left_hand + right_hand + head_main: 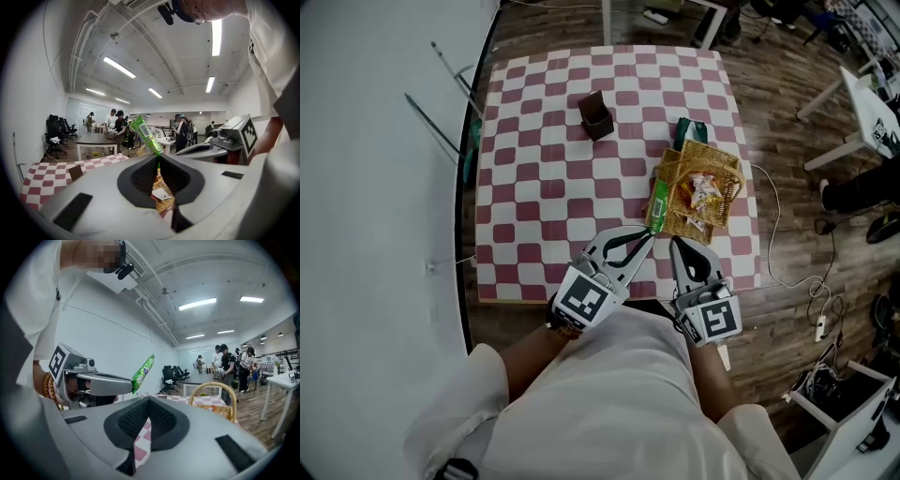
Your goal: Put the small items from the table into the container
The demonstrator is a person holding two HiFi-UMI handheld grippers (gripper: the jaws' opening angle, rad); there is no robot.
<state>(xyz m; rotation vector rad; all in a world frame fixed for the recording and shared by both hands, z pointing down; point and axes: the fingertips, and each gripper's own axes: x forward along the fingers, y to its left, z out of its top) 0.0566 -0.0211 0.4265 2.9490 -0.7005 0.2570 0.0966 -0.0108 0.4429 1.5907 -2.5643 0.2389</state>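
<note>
The left gripper [647,236] clenches its fingers on a green packet [657,204] beside the part-filled wicker basket [715,151]. The right gripper [676,246] is clenched and empty. Far beyond, a dark box [596,114] perhaps remains.

Red-and-white checked tablecloth [544,187], golden woven basket [727,164], dark brown box [596,114] — and a green packet [657,206].

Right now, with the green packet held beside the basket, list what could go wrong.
The left gripper pinches the green packet only by one end; it could slip out short of the basket.
The packet is long and the basket already holds wrappers, so it may hang over the rim.
The right gripper sits close and could knock it.
</note>
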